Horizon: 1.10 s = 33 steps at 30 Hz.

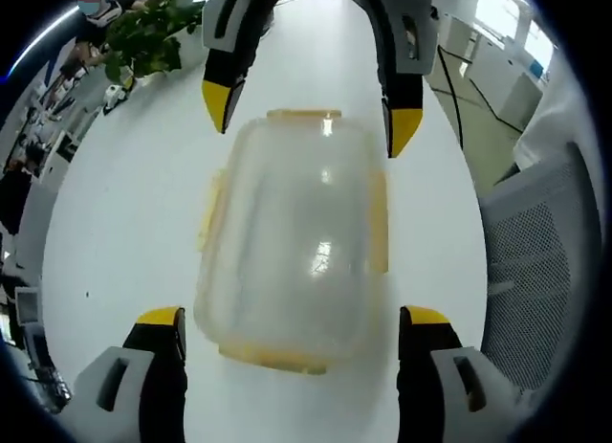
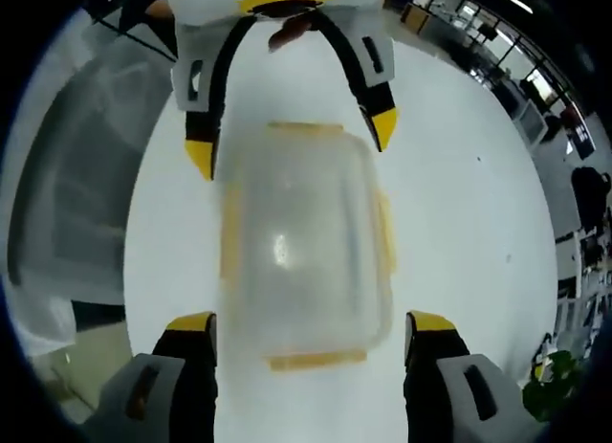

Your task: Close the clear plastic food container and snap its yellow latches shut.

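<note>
A clear plastic food container (image 1: 296,232) lies on the white table (image 1: 124,204) with its lid on top. Yellow latches (image 1: 380,223) run along its four sides; whether they are snapped down is unclear. My left gripper (image 1: 294,319) is open, its yellow-tipped jaws standing wide on either side of the container's near end. My right gripper (image 1: 310,116) faces it from the far end, open as well. In the right gripper view the same container (image 2: 306,242) sits between my right gripper (image 2: 311,323) and the left gripper (image 2: 291,142) opposite. Neither gripper touches the box.
A grey mesh chair (image 1: 545,252) stands beside the table edge, also seen as the chair (image 2: 76,204). A green plant (image 1: 148,32) sits at one table end, plant (image 2: 550,376). Bare white tabletop (image 2: 469,223) spreads around the container.
</note>
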### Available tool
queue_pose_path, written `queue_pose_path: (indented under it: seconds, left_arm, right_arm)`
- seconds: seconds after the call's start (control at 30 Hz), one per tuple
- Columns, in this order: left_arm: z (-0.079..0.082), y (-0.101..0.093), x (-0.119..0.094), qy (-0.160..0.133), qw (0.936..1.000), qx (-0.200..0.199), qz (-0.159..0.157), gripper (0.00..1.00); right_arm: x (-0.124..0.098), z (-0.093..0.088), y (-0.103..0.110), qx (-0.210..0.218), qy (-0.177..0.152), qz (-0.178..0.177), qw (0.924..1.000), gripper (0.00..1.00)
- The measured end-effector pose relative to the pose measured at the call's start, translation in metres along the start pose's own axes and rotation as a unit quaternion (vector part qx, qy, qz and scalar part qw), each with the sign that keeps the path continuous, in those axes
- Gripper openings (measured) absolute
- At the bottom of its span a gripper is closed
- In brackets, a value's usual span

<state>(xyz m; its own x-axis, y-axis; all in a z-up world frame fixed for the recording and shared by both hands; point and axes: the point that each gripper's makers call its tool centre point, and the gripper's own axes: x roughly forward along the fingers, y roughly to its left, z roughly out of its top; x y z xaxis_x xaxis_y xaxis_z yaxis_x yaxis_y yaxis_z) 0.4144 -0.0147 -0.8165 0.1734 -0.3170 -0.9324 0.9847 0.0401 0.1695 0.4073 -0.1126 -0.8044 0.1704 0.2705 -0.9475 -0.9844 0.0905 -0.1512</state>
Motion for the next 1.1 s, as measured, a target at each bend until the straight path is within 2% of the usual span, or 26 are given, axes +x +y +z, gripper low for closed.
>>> queue_pose_path:
  seconds: [0.13, 0.43, 0.57, 1.1]
  left_arm:
    - [-0.002, 0.000, 0.005, 0.006, 0.9998, 0.018, 0.002, 0.93]
    - [-0.013, 0.002, 0.015, 0.029, 0.9988, 0.038, 0.006, 0.91]
    - [-0.017, 0.004, 0.014, 0.041, 0.9982, 0.040, 0.015, 0.87]
    - [-0.017, 0.000, 0.014, 0.032, 0.9988, 0.035, 0.015, 0.86]
  right_arm:
    - [0.004, 0.002, 0.001, 0.002, -0.006, 0.001, 1.0000, 0.81]
    - [0.017, -0.002, -0.002, 0.000, 0.006, -0.005, 1.0000, 0.80]
    - [0.017, -0.002, -0.001, -0.004, 0.005, -0.006, 1.0000, 0.80]
    - [0.018, 0.001, 0.003, -0.006, 0.016, -0.001, 0.9999, 0.79]
